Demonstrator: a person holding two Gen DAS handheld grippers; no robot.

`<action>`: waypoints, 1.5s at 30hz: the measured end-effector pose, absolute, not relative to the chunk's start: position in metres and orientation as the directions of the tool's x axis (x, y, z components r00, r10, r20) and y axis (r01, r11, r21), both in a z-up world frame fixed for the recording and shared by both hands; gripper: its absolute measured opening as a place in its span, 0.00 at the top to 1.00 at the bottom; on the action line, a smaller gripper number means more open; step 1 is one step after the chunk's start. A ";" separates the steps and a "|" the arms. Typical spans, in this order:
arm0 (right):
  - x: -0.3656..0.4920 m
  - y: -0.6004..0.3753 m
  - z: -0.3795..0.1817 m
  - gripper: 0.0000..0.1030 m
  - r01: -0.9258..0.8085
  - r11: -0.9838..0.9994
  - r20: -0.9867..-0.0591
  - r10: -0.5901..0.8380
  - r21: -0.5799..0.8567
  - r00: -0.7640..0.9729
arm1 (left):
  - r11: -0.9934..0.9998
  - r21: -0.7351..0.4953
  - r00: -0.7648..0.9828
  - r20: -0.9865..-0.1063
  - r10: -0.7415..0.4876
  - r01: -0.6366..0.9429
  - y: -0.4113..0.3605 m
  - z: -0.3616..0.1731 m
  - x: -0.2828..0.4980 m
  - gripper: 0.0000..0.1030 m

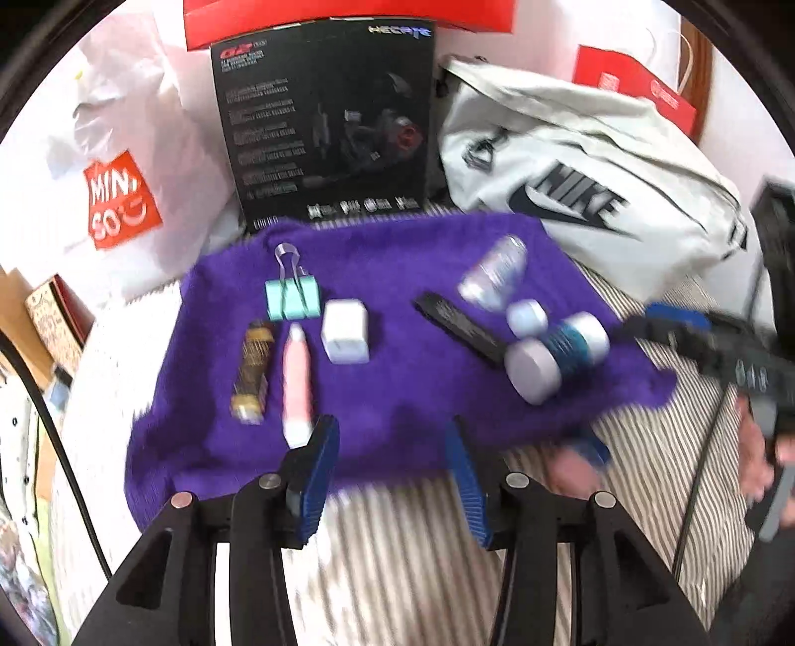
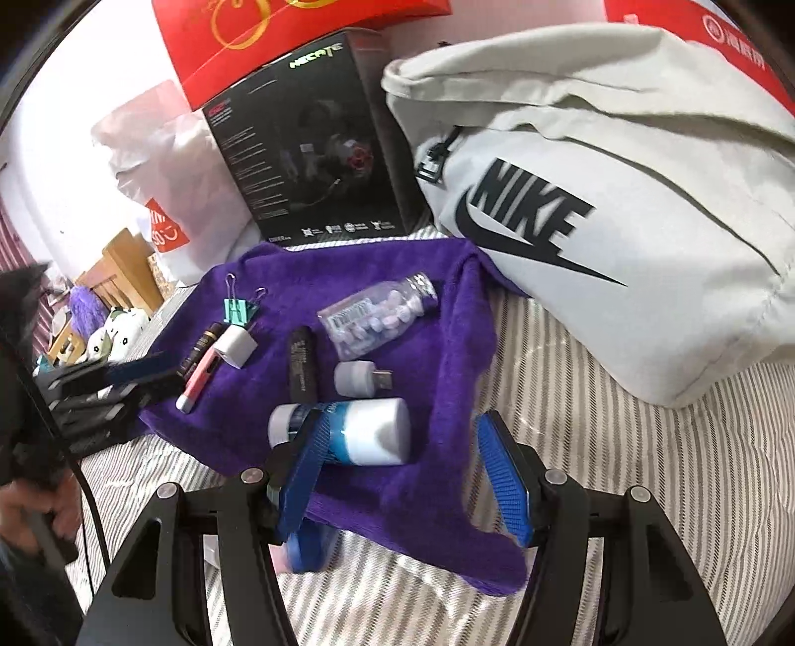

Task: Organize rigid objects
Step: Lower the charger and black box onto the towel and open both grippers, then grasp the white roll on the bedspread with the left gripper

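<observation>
A purple towel lies on the striped bed. On its left part lie a teal binder clip, a brown-gold tube, a pink pen and a white cube charger. On the right part lie a clear pill bottle, a black stick, a small white USB plug and a white-and-blue jar. My left gripper is open over the towel's near edge. My right gripper is open, just before the jar.
A black headset box, a grey Nike bag, a white Miniso bag and red boxes stand behind the towel. The striped bedding lies around it. A small pink object lies off the towel's near edge.
</observation>
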State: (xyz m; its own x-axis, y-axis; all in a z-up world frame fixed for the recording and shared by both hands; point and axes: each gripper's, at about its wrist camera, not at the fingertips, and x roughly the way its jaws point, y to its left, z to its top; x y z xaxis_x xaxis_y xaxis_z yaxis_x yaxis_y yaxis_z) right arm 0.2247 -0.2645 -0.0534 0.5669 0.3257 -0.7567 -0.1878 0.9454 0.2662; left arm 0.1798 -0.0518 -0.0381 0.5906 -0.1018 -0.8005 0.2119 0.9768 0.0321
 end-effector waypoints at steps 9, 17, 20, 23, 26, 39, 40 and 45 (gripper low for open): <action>0.220 -0.290 -0.048 0.40 -0.167 0.924 -0.723 0.374 0.343 0.581 | 0.976 -0.022 0.541 -0.830 -0.138 0.214 -0.086 -0.063 0.143 0.58; 0.217 -0.287 -0.045 0.40 -0.184 0.913 -0.709 0.399 0.363 0.581 | 0.980 -0.022 0.517 -0.847 -0.122 0.196 -0.099 -0.081 0.148 0.55; 0.217 -0.287 -0.046 0.40 -0.187 0.912 -0.710 0.402 0.365 0.579 | 0.982 -0.028 0.513 -0.850 -0.122 0.187 -0.093 -0.088 0.147 0.57; 0.218 -0.288 -0.048 0.40 -0.180 0.913 -0.715 0.399 0.365 0.574 | 0.981 0.013 0.523 -0.847 -0.091 0.193 -0.089 -0.089 0.143 0.67; 0.219 -0.289 -0.049 0.40 -0.176 0.913 -0.715 0.400 0.369 0.574 | 0.980 0.000 0.524 -0.845 -0.106 0.199 -0.085 -0.090 0.143 0.67; 0.220 -0.283 -0.052 0.40 -0.187 0.920 -0.729 0.389 0.346 0.564 | 0.976 -0.031 0.543 -0.827 -0.145 0.214 -0.072 -0.085 0.144 0.71; 0.219 -0.282 -0.052 0.40 -0.189 0.919 -0.728 0.390 0.346 0.563 | 0.978 -0.018 0.546 -0.828 -0.132 0.210 -0.068 -0.083 0.143 0.71; 0.212 -0.265 -0.045 0.40 -0.247 0.918 -0.733 0.395 0.309 0.554 | 0.987 0.020 0.560 -0.825 -0.075 0.162 -0.039 -0.077 0.136 0.71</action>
